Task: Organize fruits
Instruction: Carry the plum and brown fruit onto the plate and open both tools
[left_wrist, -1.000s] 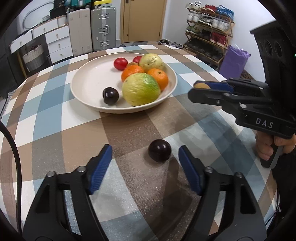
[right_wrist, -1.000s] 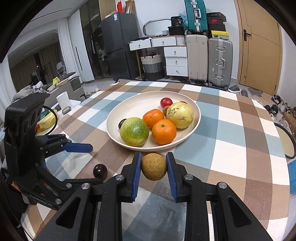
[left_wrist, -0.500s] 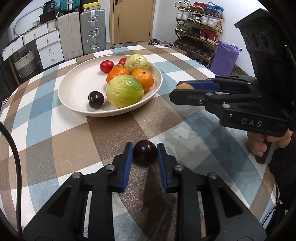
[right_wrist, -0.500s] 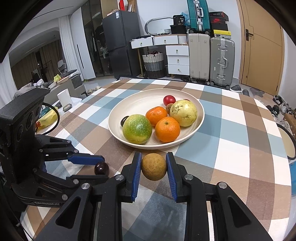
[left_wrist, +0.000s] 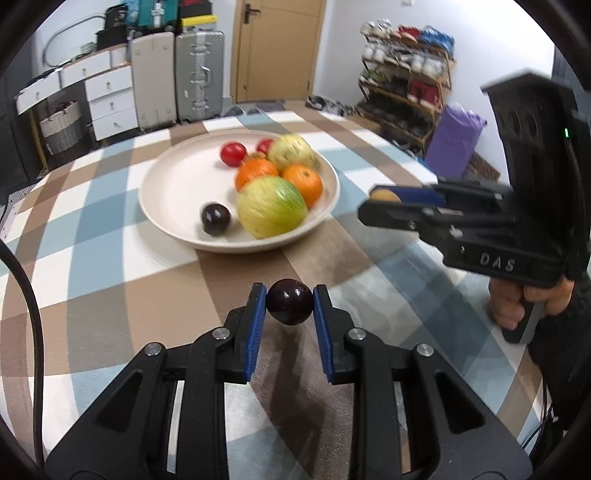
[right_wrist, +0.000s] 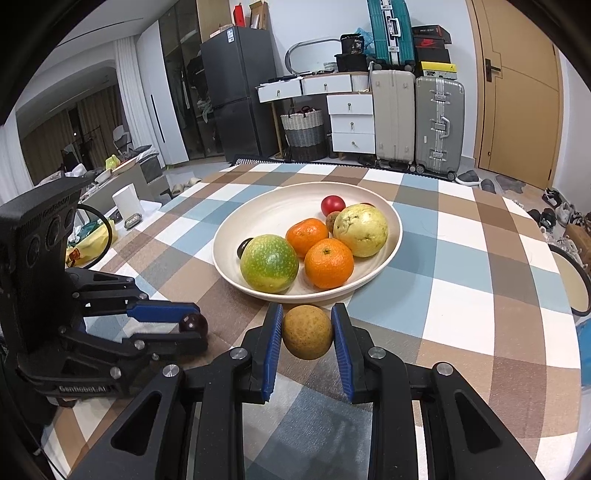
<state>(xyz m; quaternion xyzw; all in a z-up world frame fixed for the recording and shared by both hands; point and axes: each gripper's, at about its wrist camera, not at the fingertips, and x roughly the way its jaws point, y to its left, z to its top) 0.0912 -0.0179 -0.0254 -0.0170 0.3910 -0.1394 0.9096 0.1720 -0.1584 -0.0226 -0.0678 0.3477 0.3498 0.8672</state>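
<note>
The left gripper (left_wrist: 290, 306) pinches a dark plum (left_wrist: 290, 301) between its blue pads, just above the checked table (left_wrist: 110, 288). The right gripper (right_wrist: 307, 332) pinches a round brown fruit (right_wrist: 307, 331). The fruit bowl (right_wrist: 395, 236) sits straight ahead of both, near the table's middle. The right gripper looks closer to its near rim, so it should probably drop first.

Right tongs (right_wrist: 307, 332) grip a brown fruit (right_wrist: 307, 331) just short of the bowl (right_wrist: 258, 218). Left tongs (right_wrist: 192, 325) pinch a dark plum (right_wrist: 193, 323) over the checked desk (right_wrist: 461, 295).
</note>
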